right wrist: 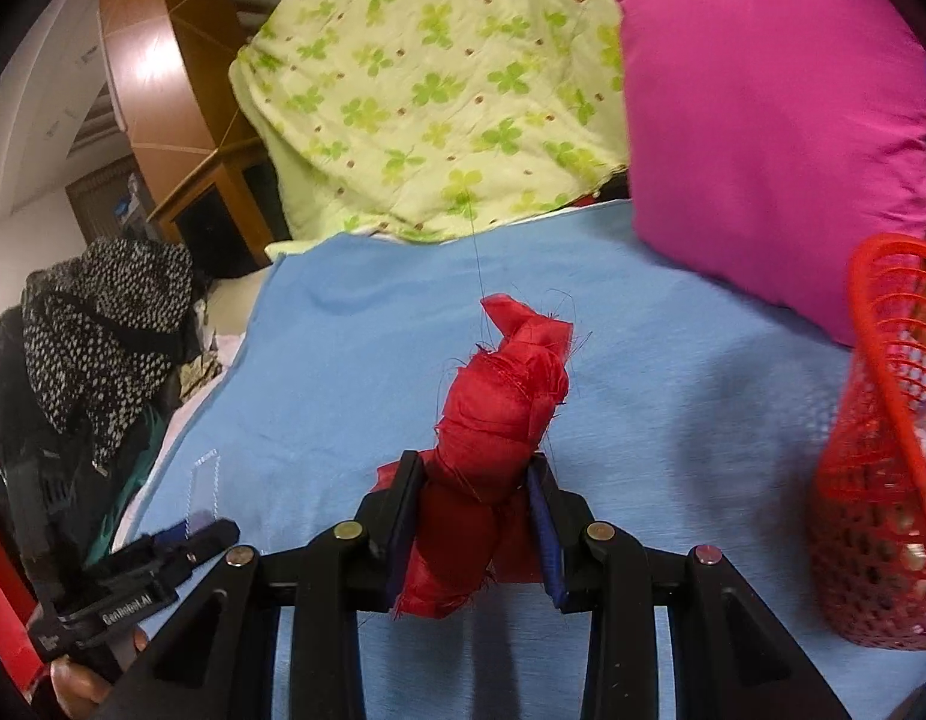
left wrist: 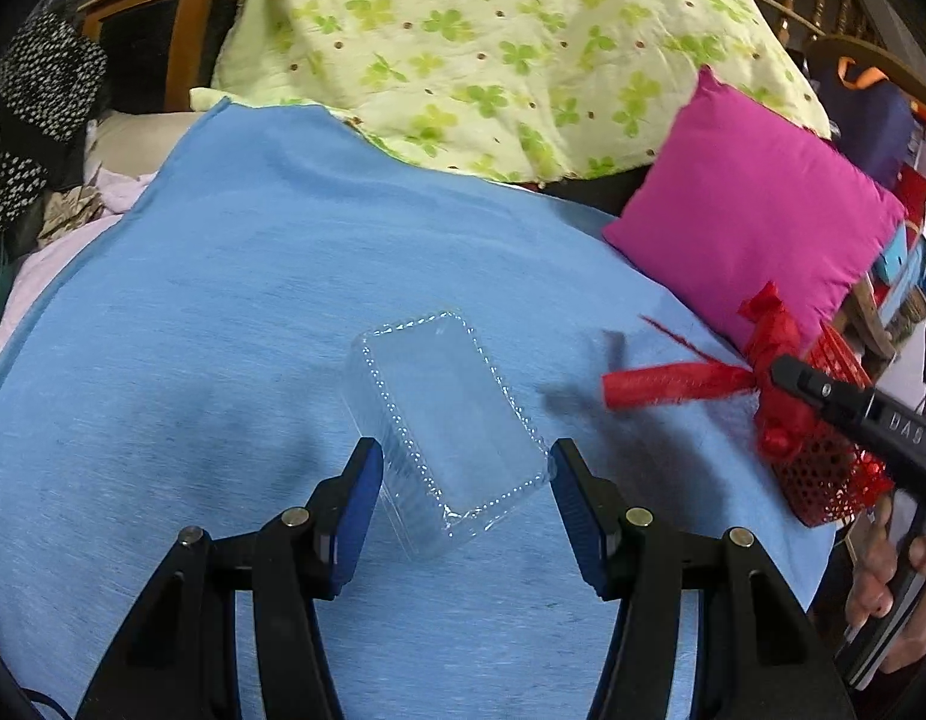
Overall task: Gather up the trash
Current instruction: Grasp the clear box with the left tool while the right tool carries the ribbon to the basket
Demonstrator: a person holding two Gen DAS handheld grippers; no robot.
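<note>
The red basket [right wrist: 883,480] is cut off by the right edge of the right wrist view, and the pale things inside it are too blurry to name. In the left wrist view the right gripper [left wrist: 781,369] and the red cloth [left wrist: 703,381] it grips cover much of that basket at the right edge of the blue sheet [left wrist: 223,300]. The near corner of the clear plastic box [left wrist: 445,420] blends into the sheet, so where it ends is hard to see, and the left gripper [right wrist: 202,537] is blurry, maybe held wide, by the left edge of the sheet.
</note>
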